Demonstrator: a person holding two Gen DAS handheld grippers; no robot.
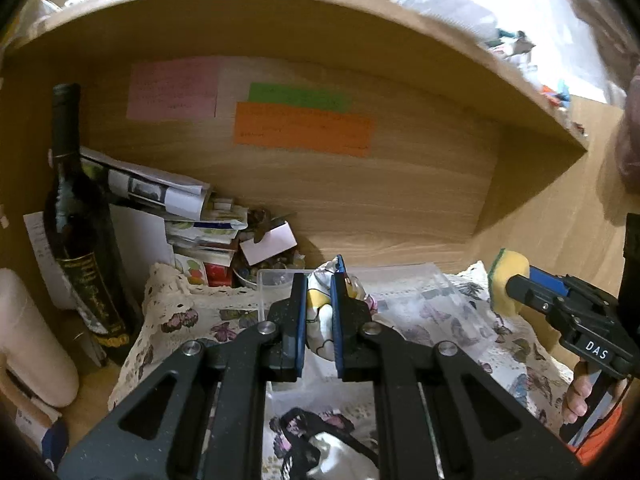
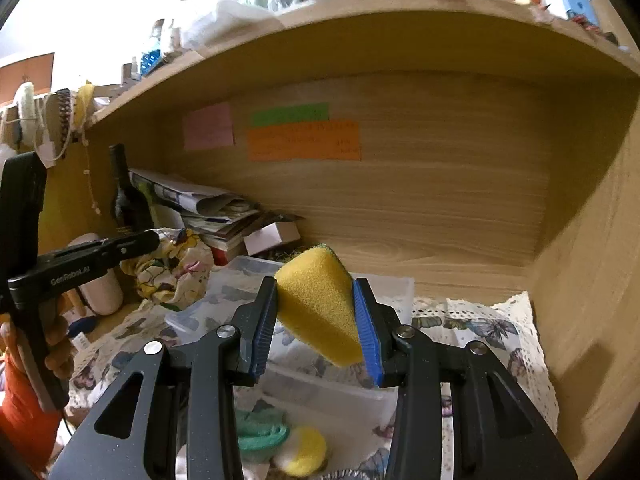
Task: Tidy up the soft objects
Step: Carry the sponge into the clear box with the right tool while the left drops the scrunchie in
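My left gripper (image 1: 319, 280) is shut on a white floral cloth (image 1: 320, 320) with yellow patches, held above a clear plastic box (image 1: 416, 280). In the right wrist view the same cloth (image 2: 172, 268) hangs bunched from the left gripper's fingers (image 2: 136, 246). My right gripper (image 2: 316, 284) is shut on a yellow sponge (image 2: 320, 304) with a green scrub side, held above the clear box (image 2: 332, 392). In the left wrist view the sponge (image 1: 508, 280) shows at the right. Inside the box lie a green cloth (image 2: 260, 432) and a yellow-white soft ball (image 2: 304, 452).
A butterfly-print lace cloth (image 1: 176, 312) covers the desk. A dark wine bottle (image 1: 80, 216), a white roll (image 1: 28, 336), and stacked papers and books (image 1: 192, 216) stand at the left. The wooden shelf back (image 1: 360, 184) carries sticky notes (image 1: 304, 128). A wooden side wall (image 2: 592, 280) stands at the right.
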